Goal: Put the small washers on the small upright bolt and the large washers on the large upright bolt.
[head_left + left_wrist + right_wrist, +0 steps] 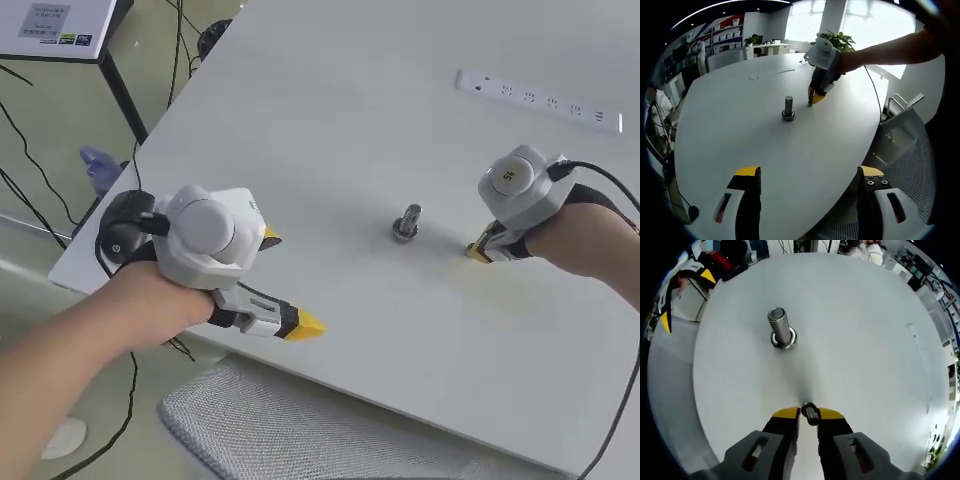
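Your left gripper (288,282) near-left, jaws wide apart, empty | right gripper (810,415) pinches small dark metal piece (810,412), washer or bolt unclear | large upright steel bolt (781,330) just left of it, axis vertical, right hand nearer.

The little dark bit (810,414) between the right gripper (809,413) tips is too small to call, washer or bolt.

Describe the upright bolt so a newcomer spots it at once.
On the white table, look near the right gripper. The bolt stands upright alone, shiny steel, ringed at its base, taller than the small dark piece in that gripper's jaws.
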The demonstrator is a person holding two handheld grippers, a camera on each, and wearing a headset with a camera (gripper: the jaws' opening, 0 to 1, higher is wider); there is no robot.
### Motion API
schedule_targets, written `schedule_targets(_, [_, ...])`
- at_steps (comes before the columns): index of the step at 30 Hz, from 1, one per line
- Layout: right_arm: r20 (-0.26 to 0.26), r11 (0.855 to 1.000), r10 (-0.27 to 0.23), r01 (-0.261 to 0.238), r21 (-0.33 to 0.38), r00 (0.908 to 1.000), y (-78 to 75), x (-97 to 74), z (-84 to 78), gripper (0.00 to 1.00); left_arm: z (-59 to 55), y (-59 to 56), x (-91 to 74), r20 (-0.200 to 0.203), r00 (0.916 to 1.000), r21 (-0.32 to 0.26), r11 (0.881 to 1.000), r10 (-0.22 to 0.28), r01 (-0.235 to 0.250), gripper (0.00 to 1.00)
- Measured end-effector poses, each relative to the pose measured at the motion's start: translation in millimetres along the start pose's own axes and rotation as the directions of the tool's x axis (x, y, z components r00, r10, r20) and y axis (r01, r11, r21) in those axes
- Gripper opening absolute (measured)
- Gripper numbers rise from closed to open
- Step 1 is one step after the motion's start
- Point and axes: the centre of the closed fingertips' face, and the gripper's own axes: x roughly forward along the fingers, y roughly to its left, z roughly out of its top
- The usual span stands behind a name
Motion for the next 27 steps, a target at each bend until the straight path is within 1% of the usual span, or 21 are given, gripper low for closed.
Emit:
schedule_targets(3, [0.002, 1.0, 0.006, -0.006, 0.009, 1.0, 0.1, -0.3, 0.3, 0.16, -0.3, -0.8, -0.9, 0.003, 1.0, 0.0, 1.0, 0.0, 0.0, 0.78])
schedule_targets(6, [0.006, 1.0, 0.008, -0.008, 0.009, 1.0, 0.1, -0.5, -0.6, 0.23, -1.4, -1.3, -2.5, 0.003, 1.0, -0.001, 1.0, 0.002, -0.002, 0.78])
schedule_targets(8, [0.009, 1.0, 0.004, -0.004, 0.01, 0.9999, -0.7, -1.4, -0.4, 0.24, -2.0, -1.8, -3.6, 0.003, 1.0, 0.001, 1.0, 0.004, -0.004, 0.78])
schedule_targets(12, [0.017, 1.0, -0.001, 0.001, 0.006, 0.9999, -1.5, -3.2, 1.3, 0.25, -0.8, -3.6, -5.7, 0.014, 0.9999, 0.007, 1.0, 0.007, -0.007, 0.78])
schedule_targets(17, [0.031, 1.0, -0.004, 0.004, 0.007, 0.9995, -2.8, -10.3, 7.5, 0.25, -1.4, -5.2, -6.3, 0.013, 0.9999, 0.009, 1.0, 0.007, -0.007, 0.79])
schedule_targets(22, [0.029, 1.0, -0.005, 0.005, -0.002, 0.9996, -2.9, -15.7, 6.9, 0.25, 1.6, -7.3, -8.1, 0.017, 0.9998, 0.006, 1.0, 0.009, -0.009, 0.79])
schedule_targets(25, [0.042, 1.0, -0.011, 0.011, 0.005, 0.9991, -6.9, -22.1, 8.7, 0.25, 4.3, -7.6, -9.3, 0.026, 0.9996, 0.016, 1.0, 0.012, -0.012, 0.79])
schedule_targets(27, [0.054, 1.0, -0.009, 0.009, 0.014, 0.9985, -7.9, -25.5, 10.5, 0.25, 4.7, -7.5, -9.9, 0.03, 0.9995, 0.004, 1.0, 0.01, -0.01, 0.79])
